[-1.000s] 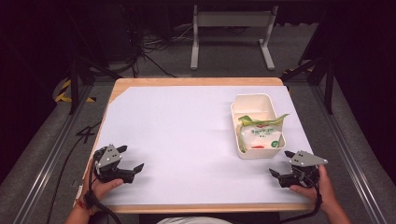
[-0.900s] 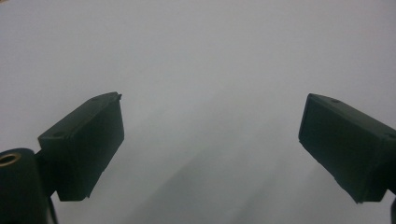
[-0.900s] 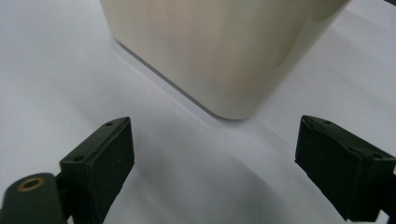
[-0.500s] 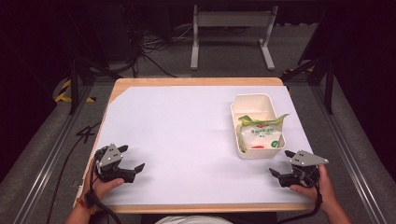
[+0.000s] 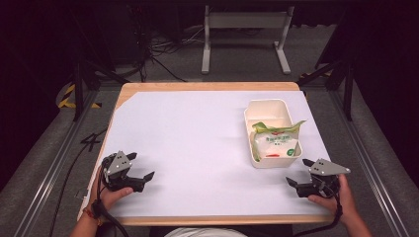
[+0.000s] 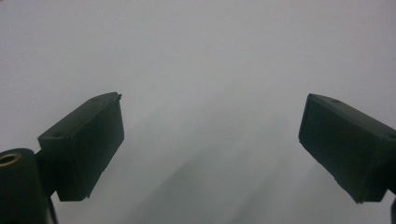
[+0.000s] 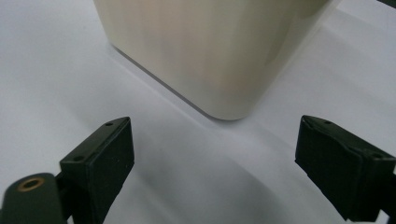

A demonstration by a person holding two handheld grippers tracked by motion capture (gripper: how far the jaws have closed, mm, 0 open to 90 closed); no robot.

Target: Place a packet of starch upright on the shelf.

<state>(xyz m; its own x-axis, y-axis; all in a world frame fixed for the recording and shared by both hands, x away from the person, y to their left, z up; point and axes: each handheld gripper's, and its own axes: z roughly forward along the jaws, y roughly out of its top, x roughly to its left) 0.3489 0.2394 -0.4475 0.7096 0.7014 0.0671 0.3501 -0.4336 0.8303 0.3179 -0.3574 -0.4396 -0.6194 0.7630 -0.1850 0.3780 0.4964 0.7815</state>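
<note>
On white-covered table (image 5: 188, 143), right half: cream tub (image 5: 271, 132) containing green-white packet (image 5: 274, 143). Left gripper (image 5: 141, 178) and right gripper (image 5: 299, 183) rest near front edge, jaws wide, empty. Suggested approach: right gripper descends vertically onto packet, clear of tub rim.

Not much going on from the left gripper view, honestly. The left gripper (image 6: 210, 149) has its two black jaws spread wide apart, one coming up from the lower left corner and the other from the lower right, with nothing between them. Both are blocky with flat faces, angled outward a bit. Tucked into the bottom left corner there's a small brass-coloured ring (image 6: 9, 158) set in a round black part of the gripper body. Everything behind the jaws is a plain pale surface (image 6: 201, 56), whitish-grey and pretty blurry. A few soft, faint shadows streak across it in the lower middle, between the jaws.
</note>
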